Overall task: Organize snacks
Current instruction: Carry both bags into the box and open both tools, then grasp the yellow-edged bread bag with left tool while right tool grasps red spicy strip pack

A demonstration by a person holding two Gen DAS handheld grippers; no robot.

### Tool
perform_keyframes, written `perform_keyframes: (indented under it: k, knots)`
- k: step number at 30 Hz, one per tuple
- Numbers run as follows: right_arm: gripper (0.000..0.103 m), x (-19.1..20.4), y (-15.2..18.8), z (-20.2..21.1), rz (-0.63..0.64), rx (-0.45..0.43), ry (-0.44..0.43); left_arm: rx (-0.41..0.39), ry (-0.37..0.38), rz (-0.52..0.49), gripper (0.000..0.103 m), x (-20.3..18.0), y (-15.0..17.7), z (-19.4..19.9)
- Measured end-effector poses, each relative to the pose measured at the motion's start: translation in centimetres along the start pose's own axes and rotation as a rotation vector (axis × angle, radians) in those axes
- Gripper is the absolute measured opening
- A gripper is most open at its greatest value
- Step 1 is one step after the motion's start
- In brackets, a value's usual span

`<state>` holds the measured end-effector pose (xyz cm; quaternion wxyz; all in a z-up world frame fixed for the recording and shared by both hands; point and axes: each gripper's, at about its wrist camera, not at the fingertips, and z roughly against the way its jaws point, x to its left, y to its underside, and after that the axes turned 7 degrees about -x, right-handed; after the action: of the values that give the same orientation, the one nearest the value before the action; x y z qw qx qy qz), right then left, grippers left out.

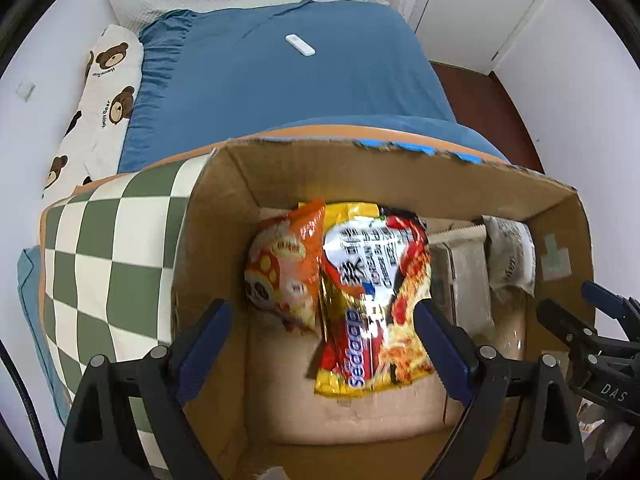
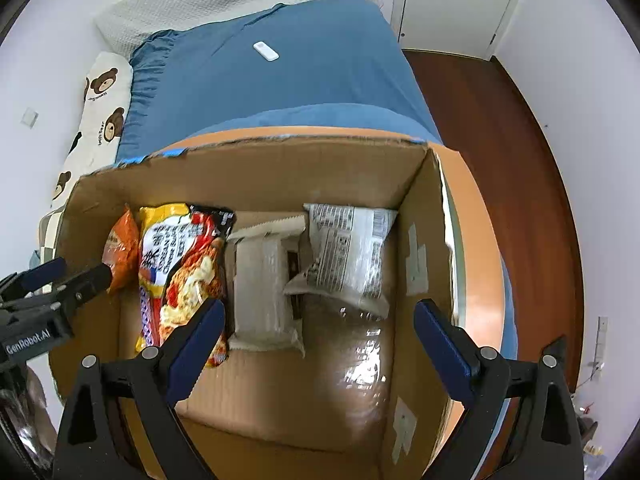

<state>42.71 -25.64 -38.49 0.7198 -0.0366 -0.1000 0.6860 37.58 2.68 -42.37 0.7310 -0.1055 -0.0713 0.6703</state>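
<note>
An open cardboard box (image 1: 360, 168) (image 2: 280, 172) holds the snacks. An orange snack bag (image 1: 284, 264) (image 2: 120, 256) leans at the left, beside a yellow and red noodle packet (image 1: 368, 280) (image 2: 180, 276). To their right lie a beige packet (image 1: 460, 272) (image 2: 264, 280) and a white printed packet (image 1: 512, 256) (image 2: 348, 252). My left gripper (image 1: 320, 312) (image 2: 68, 276) points down over the noodle packet, open, its pads clear of it. My right gripper (image 2: 320, 308) (image 1: 580, 304) hangs open over the beige and white packets, holding nothing.
The box stands on an orange-edged surface with a green and white checked cover (image 1: 112, 264). Behind it is a blue bed (image 1: 288, 88) with a white remote (image 1: 300, 45) and a bear-print pillow (image 1: 104, 92). Dark wooden floor (image 2: 492, 152) lies to the right. Clear plastic (image 2: 360, 356) lies on the box bottom.
</note>
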Motion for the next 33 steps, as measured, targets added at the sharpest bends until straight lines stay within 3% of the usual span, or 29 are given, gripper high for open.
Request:
perform_keyframes:
  k: [10,19,29,33]
  knots:
    - [0.097,0.7,3.4,3.3,0.010,-0.054,-0.014,-0.106,-0.011,-0.014,0.093,-0.7,3.2,4.7]
    - [0.097,1.6,6.9,9.7,0.034,-0.193,-0.016,-0.265,0.004,-0.054,0.093,-1.7,7.2,11.5]
    - [0.097,3.0,11.7,16.7,0.073,-0.346,-0.017,-0.348,0.025,-0.051,0.093,-1.6,12.4,16.4]
    - [0.097,3.6,14.0,19.0,0.060,-0.378,-0.056,-0.366,0.037,-0.029,0.093,-0.5,14.8,17.9]
